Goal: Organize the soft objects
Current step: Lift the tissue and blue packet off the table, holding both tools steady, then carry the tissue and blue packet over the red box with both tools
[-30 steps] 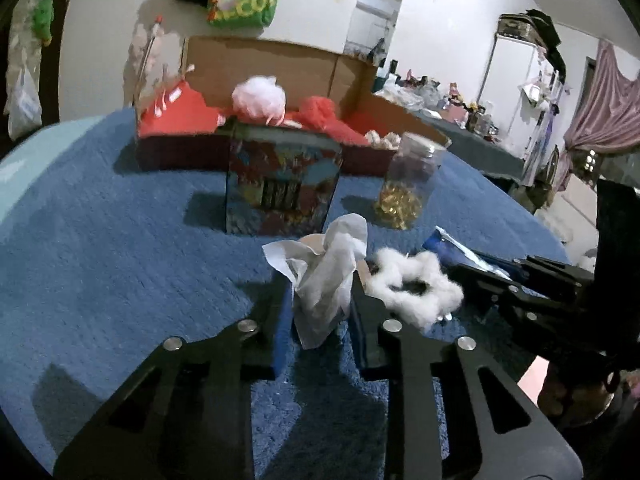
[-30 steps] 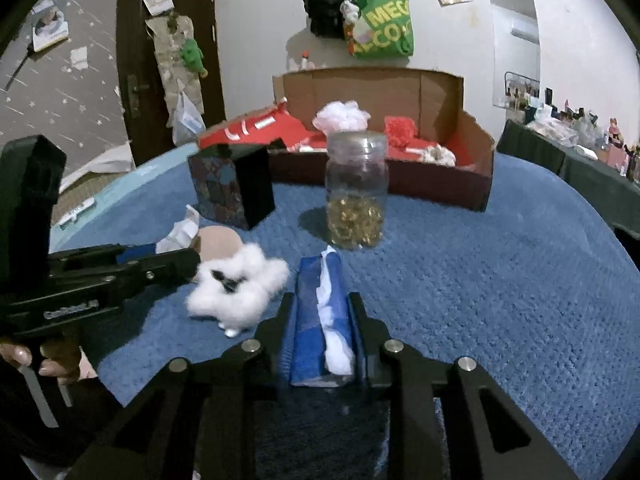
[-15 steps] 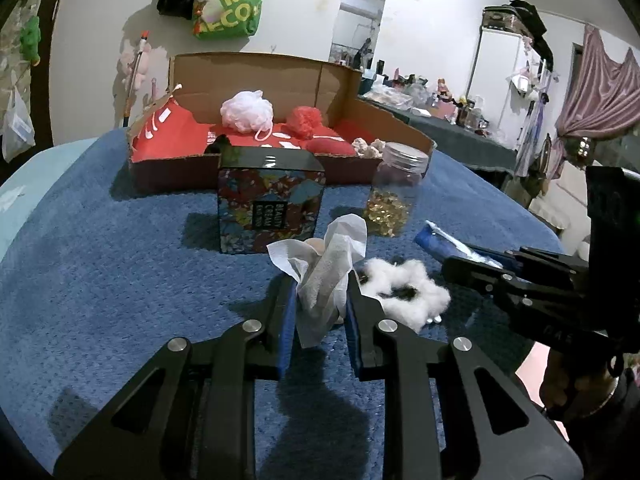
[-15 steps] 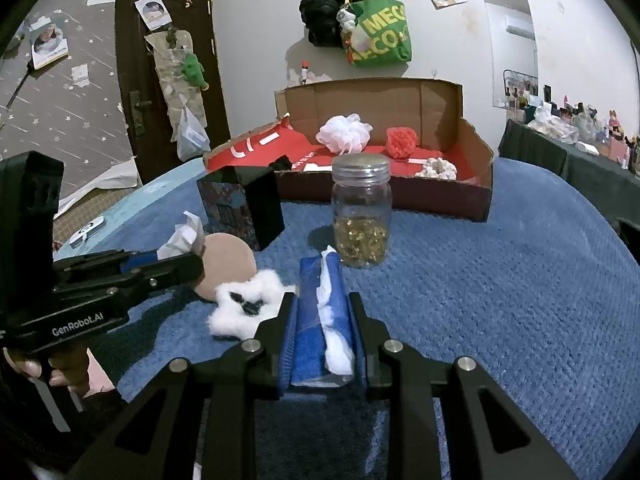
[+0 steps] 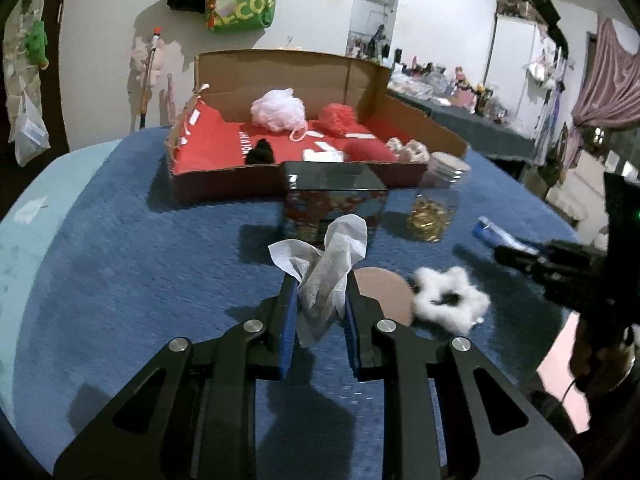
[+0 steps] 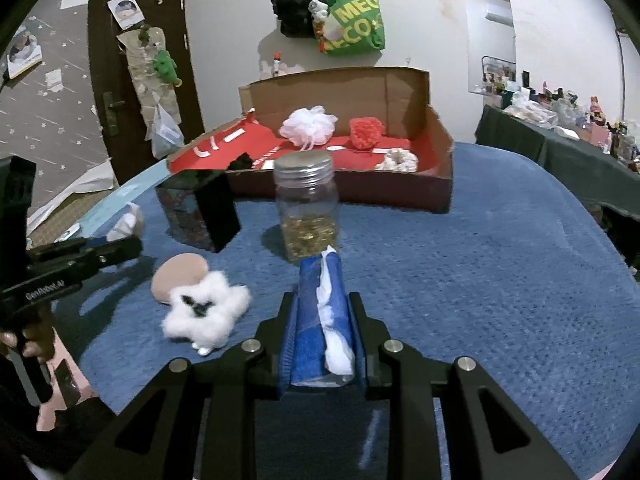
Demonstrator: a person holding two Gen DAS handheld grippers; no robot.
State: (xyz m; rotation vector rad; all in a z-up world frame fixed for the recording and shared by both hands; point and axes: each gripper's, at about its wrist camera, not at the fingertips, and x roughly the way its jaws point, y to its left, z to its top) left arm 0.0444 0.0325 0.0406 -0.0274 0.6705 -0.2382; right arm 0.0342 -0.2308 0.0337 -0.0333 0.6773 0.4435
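My left gripper (image 5: 319, 286) is shut on a crumpled white tissue (image 5: 326, 268) and holds it above the blue cloth. My right gripper (image 6: 322, 304) is shut on a blue tissue pack (image 6: 320, 320) with white tissue sticking out. A white fluffy scrunchie (image 6: 204, 314) and a tan round puff (image 6: 180, 276) lie on the cloth between the grippers; the scrunchie also shows in the left wrist view (image 5: 452, 300). A cardboard box (image 6: 438, 184) at the back holds a white bath pouf (image 6: 308, 126), a red pouf (image 6: 366, 132) and a cream scrunchie (image 6: 400, 160).
A glass jar (image 6: 308, 208) with gold bits stands just ahead of the blue pack. A dark patterned box (image 5: 334, 200) stands in front of the cardboard box. The blue cloth's edge (image 6: 600, 232) curves at the right. A green bag (image 6: 352, 20) hangs on the wall.
Both grippers have risen and drawn back with their loads. The tissue and the blue pack now sit higher above the cloth, and more of the cardboard box's inside shows.
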